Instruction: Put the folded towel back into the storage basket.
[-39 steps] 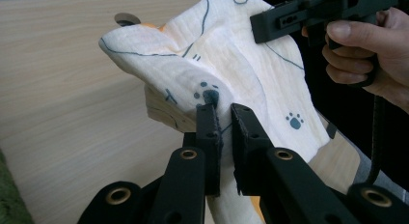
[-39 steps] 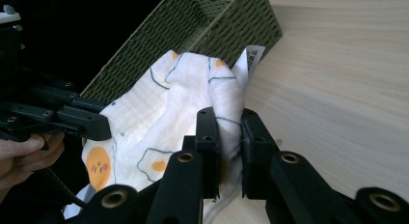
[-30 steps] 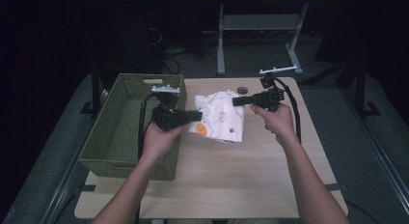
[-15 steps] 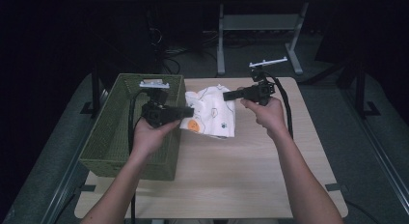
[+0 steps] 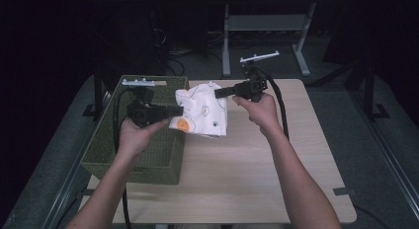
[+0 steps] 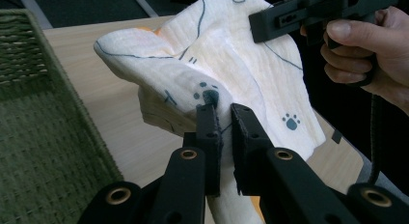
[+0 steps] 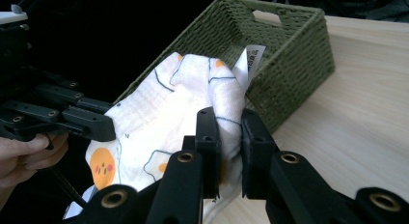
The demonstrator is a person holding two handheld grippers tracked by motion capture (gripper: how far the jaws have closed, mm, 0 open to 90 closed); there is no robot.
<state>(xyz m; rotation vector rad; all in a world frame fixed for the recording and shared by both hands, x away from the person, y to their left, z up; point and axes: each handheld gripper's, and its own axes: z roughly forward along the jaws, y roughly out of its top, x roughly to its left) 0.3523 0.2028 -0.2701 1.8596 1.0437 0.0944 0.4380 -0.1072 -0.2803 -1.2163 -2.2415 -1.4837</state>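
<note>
A: Where is the work standing?

B: Midway, by my reading. The printed cloth (image 5: 202, 110) is hanging in the air between the two tools, above the worktop (image 5: 237, 160). The left hand-held gripper (image 5: 174, 110) is pinching its near corner, jaws closed on the fabric with only a sliver between them in the left gripper view. The right hand-held gripper (image 5: 221, 93) is clamping the opposite edge the same way.

A: And the basket?

B: The green woven basket (image 5: 148, 155) is sitting just beneath and behind the left hand-held gripper, and the cloth's left edge is overhanging its rim. The lift looks done; what I judge is left is either carrying it fully over the basket and letting go, or spreading it for a fold. I cannot tell which.

A: Counts?

B: One cloth with egg and paw prints, one white label (image 7: 250, 60) showing on it just ahead of the right hand-held gripper, one basket, two hand-held grippers, one worktop.
</note>
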